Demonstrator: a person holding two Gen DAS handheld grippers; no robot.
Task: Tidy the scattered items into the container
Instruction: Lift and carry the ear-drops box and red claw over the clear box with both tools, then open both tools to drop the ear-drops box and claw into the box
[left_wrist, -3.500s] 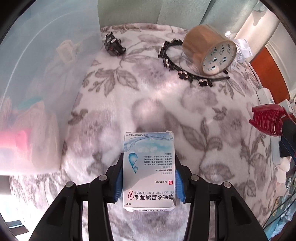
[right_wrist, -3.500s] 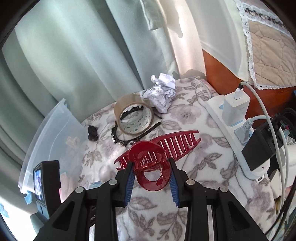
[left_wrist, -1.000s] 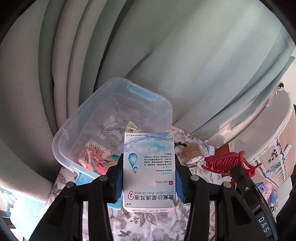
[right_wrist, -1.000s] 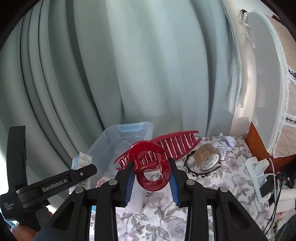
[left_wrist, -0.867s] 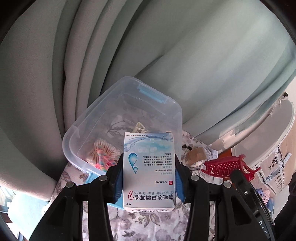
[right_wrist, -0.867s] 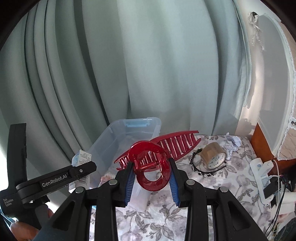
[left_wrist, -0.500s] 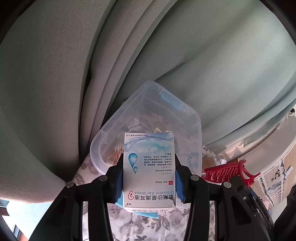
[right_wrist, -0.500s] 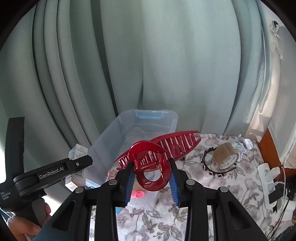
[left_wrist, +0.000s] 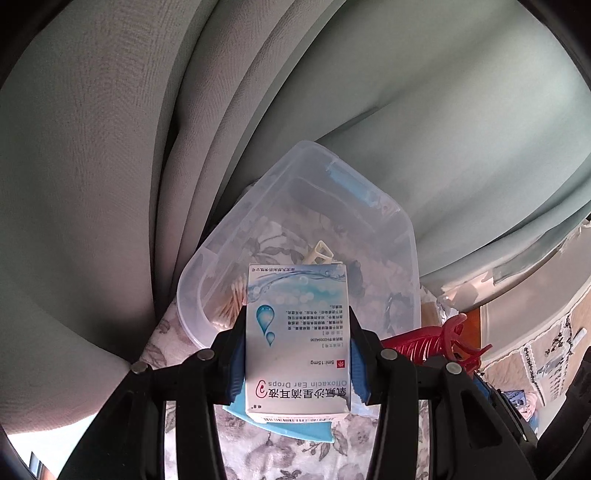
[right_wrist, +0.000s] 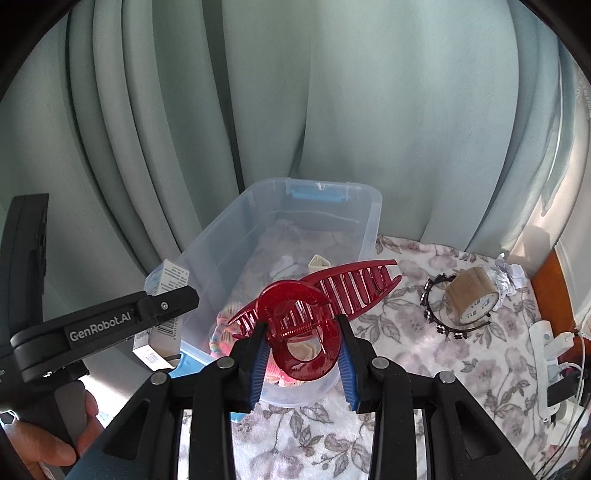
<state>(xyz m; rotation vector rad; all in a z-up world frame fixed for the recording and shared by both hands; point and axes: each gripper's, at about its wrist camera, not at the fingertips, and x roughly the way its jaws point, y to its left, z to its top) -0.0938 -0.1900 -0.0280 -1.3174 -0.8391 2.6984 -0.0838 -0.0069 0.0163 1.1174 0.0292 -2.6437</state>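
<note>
My left gripper (left_wrist: 297, 354) is shut on a white and blue ear drops box (left_wrist: 297, 339), held in the air above the near left rim of the clear plastic bin (left_wrist: 402, 236). The box also shows in the right wrist view (right_wrist: 162, 317), left of the bin (right_wrist: 365, 229). My right gripper (right_wrist: 301, 354) is shut on a red hair claw clip (right_wrist: 306, 310), held above the bin's near end. The clip shows in the left wrist view (left_wrist: 432, 343). The bin holds cotton swabs (left_wrist: 229, 306), a pale clip (right_wrist: 319, 263) and colourful hair ties (right_wrist: 221, 332).
A brown tape roll (right_wrist: 471, 295), a black beaded headband (right_wrist: 439, 321) and crumpled paper (right_wrist: 509, 277) lie on the floral cloth right of the bin. A white power strip (right_wrist: 546, 354) sits at the far right. A blue lid (left_wrist: 288, 428) lies under the bin. Green curtains hang behind.
Both grippers have swung left and closer to the bin while holding their items. The box now hangs over the bin's near left rim; the claw clip now overlaps the bin's near end.
</note>
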